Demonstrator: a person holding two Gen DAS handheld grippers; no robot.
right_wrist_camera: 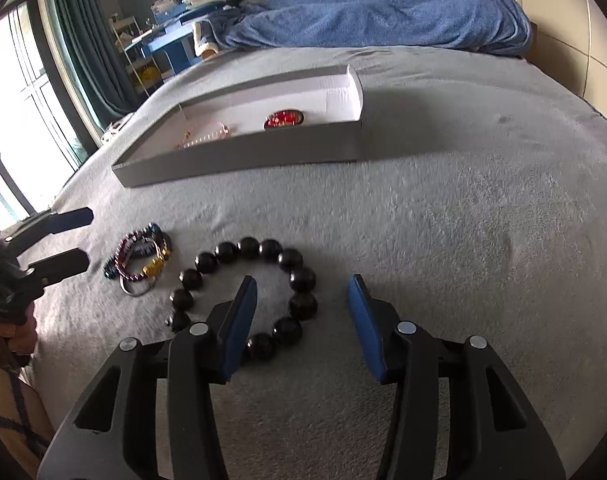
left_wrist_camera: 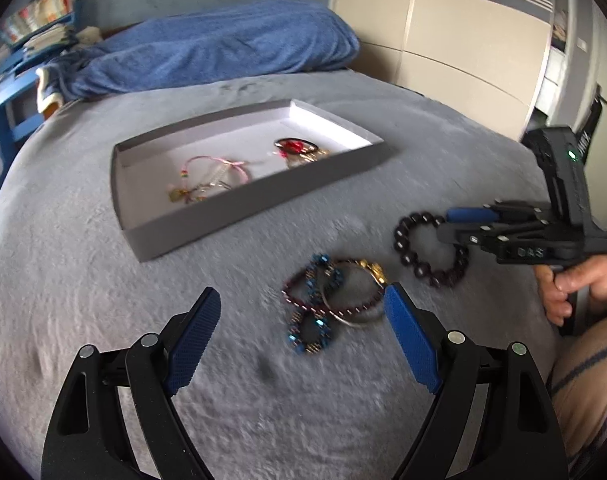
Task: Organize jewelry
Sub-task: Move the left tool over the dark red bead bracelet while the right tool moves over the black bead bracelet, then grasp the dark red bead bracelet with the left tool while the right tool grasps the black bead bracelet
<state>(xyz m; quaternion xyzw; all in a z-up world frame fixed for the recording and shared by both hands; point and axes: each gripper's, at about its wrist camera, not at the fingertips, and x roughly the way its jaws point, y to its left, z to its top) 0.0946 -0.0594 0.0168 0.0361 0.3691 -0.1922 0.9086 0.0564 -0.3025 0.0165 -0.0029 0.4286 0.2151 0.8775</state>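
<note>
We see a fuzzy grey blanket (right_wrist_camera: pixel 443 208), shiny smooth black beads (right_wrist_camera: pixel 263 256), a matt cardboard tray (left_wrist_camera: pixel 239 204), and bumpy blue rubbery pads (left_wrist_camera: pixel 193 340).

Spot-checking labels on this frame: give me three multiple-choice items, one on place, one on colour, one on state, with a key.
1. Where does the black bead bracelet lie?
A. inside the grey tray
B. on the grey bedspread, outside the tray
C. on the blue blanket

2. What colour are the pads of the left gripper?
A. blue
B. red
C. white

3. How do the jaws of the right gripper stand?
A. pressed shut on the bracelet
B. apart, one finger over the bracelet's ring, nothing pinched
C. closed on the tray's rim

Key: B, the beads rest on the bedspread in front of the tray; A, both pads are blue; B, a gap shows between the pads.
</note>
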